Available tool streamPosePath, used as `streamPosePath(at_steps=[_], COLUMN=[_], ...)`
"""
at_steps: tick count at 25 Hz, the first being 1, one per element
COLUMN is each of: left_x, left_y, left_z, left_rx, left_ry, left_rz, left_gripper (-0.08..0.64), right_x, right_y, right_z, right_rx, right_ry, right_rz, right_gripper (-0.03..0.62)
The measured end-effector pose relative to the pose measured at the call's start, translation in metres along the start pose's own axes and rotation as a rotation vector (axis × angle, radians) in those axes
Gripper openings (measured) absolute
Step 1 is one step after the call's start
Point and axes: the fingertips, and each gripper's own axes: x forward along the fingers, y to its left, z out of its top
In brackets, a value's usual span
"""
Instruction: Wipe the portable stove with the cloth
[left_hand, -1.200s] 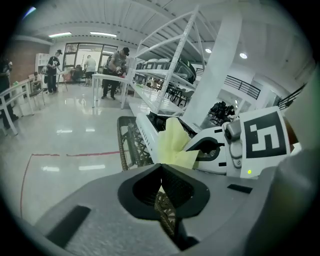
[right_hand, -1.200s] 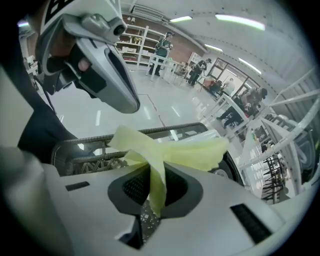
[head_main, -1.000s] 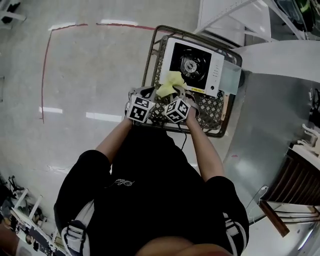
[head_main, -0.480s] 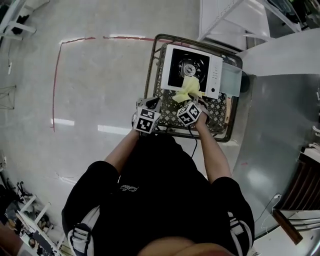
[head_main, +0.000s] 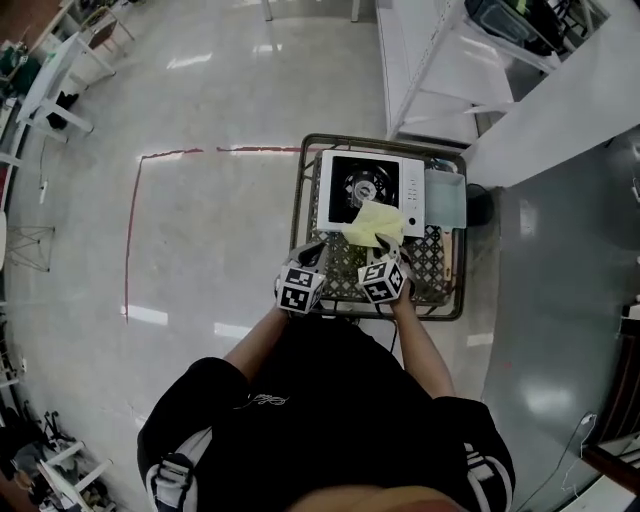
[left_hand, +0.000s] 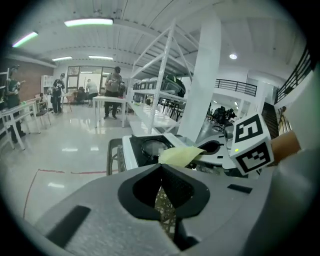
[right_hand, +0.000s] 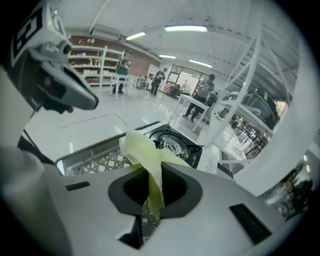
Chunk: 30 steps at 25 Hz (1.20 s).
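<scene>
The portable stove (head_main: 372, 190), white with a black top and a round burner, sits at the far end of a wire mesh cart (head_main: 445, 300). My right gripper (head_main: 386, 246) is shut on a yellow cloth (head_main: 373, 224), which hangs over the stove's near edge. In the right gripper view the cloth (right_hand: 142, 150) runs up from between the pads, in front of the stove (right_hand: 172, 142). My left gripper (head_main: 313, 256) hovers over the cart's near left part, shut with nothing in it. The left gripper view shows the stove (left_hand: 145, 149) and the cloth (left_hand: 180, 155) just ahead.
A pale translucent box (head_main: 445, 198) lies right of the stove in the cart. White shelving (head_main: 440, 60) stands behind the cart and a white pillar (left_hand: 202, 95) beside it. Red tape (head_main: 130, 230) marks the glossy floor on the left. People (left_hand: 114, 92) stand far off.
Both grippers have lifted and moved toward the stove. The cloth went with the right gripper from the stove's near left corner to its near middle.
</scene>
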Motion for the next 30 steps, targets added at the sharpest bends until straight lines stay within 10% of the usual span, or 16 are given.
streamPosePath(at_steps=[8,15,30], left_x=[-0.027,-0.034,-0.103], left_y=[-0.033,-0.063,-0.065], left_z=[0.034,0.044,0.01], left_rx=[0.005,0.023,-0.002], left_ry=[-0.156,-0.183,-0.244], left_rz=[0.051,0.086,0.063], left_gripper=[0.018,0.018,0.018], right_x=[-0.072,-0.112,-0.158], right_y=[-0.024,-0.052,0.039], right_z=[0.017,0.017,0.023], right_rx=[0.355,0.48,0.466], right_ry=[-0.226,-0.324,-0.326], right_rz=[-0.049,-0.087,-0.086], right_gripper=[0.017,0.017,0.017])
